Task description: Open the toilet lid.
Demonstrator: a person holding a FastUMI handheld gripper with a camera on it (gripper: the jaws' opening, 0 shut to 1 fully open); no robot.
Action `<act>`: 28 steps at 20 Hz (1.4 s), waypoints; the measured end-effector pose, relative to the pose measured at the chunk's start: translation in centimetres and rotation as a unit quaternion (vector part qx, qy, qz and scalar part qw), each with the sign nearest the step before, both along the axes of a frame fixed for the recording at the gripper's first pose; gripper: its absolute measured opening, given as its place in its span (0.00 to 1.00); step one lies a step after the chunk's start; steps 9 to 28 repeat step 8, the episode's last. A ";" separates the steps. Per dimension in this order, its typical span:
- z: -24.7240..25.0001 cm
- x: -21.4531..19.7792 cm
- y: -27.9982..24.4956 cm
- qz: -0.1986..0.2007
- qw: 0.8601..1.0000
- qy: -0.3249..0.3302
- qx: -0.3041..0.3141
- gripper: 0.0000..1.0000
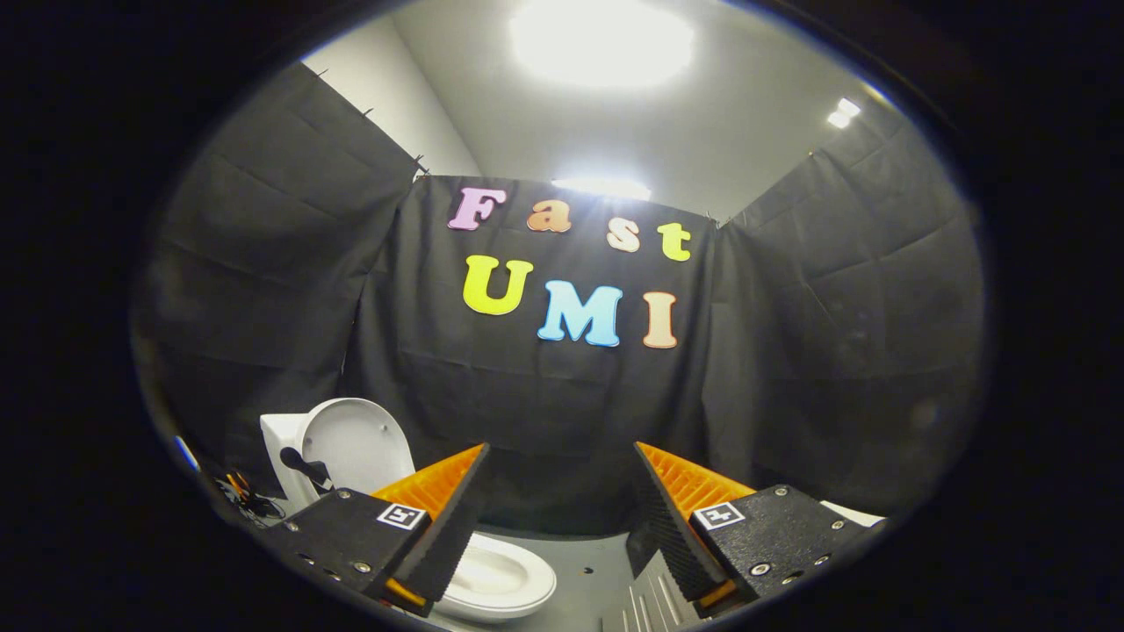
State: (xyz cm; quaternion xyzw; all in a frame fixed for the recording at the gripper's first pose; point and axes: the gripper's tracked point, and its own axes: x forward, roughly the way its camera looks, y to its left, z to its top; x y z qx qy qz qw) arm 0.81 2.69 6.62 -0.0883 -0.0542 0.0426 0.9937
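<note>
A white toilet stands low to the left, beyond and partly behind my left finger. Its lid (360,443) is raised upright against the white tank (279,439), and the open bowl and seat (500,575) show below, between the left finger and the gap. My gripper (562,465) is open, its fingers wide apart with nothing between them. The fingers point at the black cloth wall above the toilet and touch nothing.
Black cloth walls close the booth on three sides, close behind the toilet. A dark handle-like part (303,465) juts from the toilet's left side, with tangled cables (241,496) on the floor beside it. Grey floor (597,570) lies ahead; a white edge (852,513) shows by the right finger.
</note>
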 end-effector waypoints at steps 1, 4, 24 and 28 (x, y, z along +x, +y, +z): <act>0.0 -0.4 -0.1 0.000 1.000 -0.002 0.004 0.95; -0.5 -1.4 -0.4 -0.002 1.000 -0.001 0.018 0.95; -0.6 -1.6 -0.5 -0.010 1.000 -0.001 0.024 0.95; -0.6 -1.6 -0.5 -0.010 1.000 -0.001 0.024 0.95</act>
